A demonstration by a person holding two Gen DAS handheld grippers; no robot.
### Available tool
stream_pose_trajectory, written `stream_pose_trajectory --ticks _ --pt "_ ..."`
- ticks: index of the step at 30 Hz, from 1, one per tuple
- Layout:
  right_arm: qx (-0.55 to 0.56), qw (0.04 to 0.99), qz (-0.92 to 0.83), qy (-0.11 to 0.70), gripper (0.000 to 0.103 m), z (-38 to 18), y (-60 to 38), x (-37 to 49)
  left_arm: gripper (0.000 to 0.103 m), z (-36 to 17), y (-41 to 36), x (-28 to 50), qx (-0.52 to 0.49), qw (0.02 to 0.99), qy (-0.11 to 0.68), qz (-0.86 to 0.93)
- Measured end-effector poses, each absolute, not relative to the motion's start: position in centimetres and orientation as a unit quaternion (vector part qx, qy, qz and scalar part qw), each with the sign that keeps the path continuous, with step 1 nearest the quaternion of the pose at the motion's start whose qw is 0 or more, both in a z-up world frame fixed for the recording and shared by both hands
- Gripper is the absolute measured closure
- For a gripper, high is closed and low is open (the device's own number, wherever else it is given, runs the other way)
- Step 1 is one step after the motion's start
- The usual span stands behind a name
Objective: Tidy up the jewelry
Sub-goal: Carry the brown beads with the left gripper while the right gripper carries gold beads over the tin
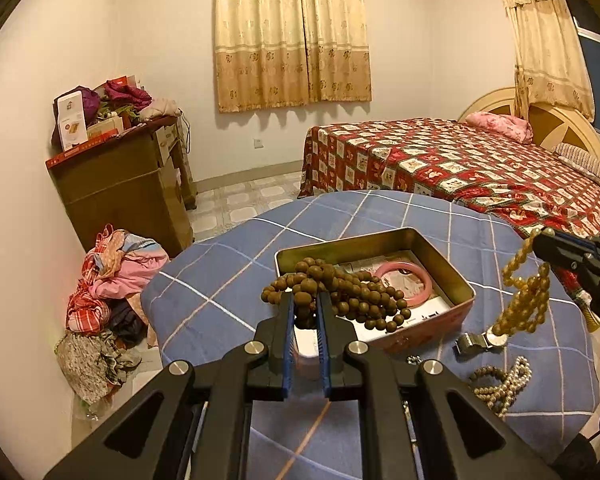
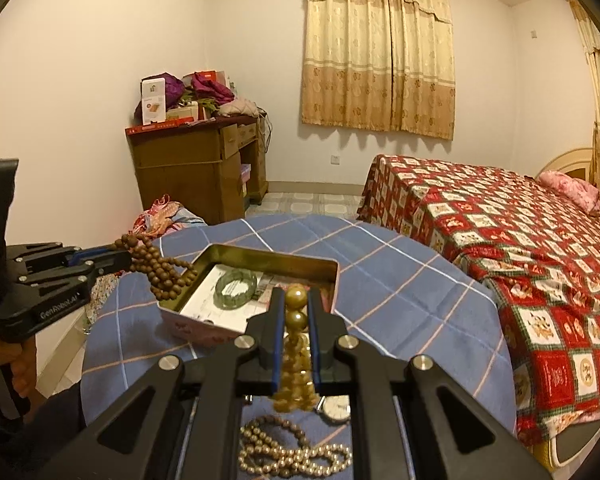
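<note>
An open metal tin [image 1: 456,280] [image 2: 268,257] stands on the table's blue checked cloth [image 1: 228,280] [image 2: 400,280]. My left gripper [image 1: 304,300] [image 2: 120,258] is shut on a string of brown wooden beads [image 1: 340,292] [image 2: 162,270], which hangs over the tin's near-left corner. My right gripper [image 2: 296,296] [image 1: 540,244] is shut on a string of amber beads [image 2: 295,314] [image 1: 524,292] that dangles above the cloth, right of the tin. A pink bangle [image 1: 408,280] and a green bracelet [image 2: 236,286] lie inside the tin.
A wristwatch [image 1: 484,340] [image 2: 336,408] and pale bead strings [image 1: 500,384] [image 2: 288,452] lie on the cloth near the front. Behind the table are a bed with a red quilt [image 1: 460,164], a cluttered wooden desk [image 1: 128,184] and a pile of clothes [image 1: 112,280] on the floor.
</note>
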State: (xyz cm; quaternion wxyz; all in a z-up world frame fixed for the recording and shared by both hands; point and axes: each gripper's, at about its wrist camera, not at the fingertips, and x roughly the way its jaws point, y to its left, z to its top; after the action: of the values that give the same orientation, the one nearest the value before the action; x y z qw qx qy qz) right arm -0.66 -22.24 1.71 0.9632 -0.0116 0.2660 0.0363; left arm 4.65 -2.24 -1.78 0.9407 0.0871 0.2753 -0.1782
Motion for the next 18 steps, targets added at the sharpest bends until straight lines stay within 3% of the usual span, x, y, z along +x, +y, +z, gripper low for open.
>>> stream_pose_trajectory --ticks 18 --pt "-0.01 0.962 0.044 0.271 0.09 2.2 -21.9 3.6 0.093 -2.1 -3.9 8.6 0.115 0.939 0.278 -0.164"
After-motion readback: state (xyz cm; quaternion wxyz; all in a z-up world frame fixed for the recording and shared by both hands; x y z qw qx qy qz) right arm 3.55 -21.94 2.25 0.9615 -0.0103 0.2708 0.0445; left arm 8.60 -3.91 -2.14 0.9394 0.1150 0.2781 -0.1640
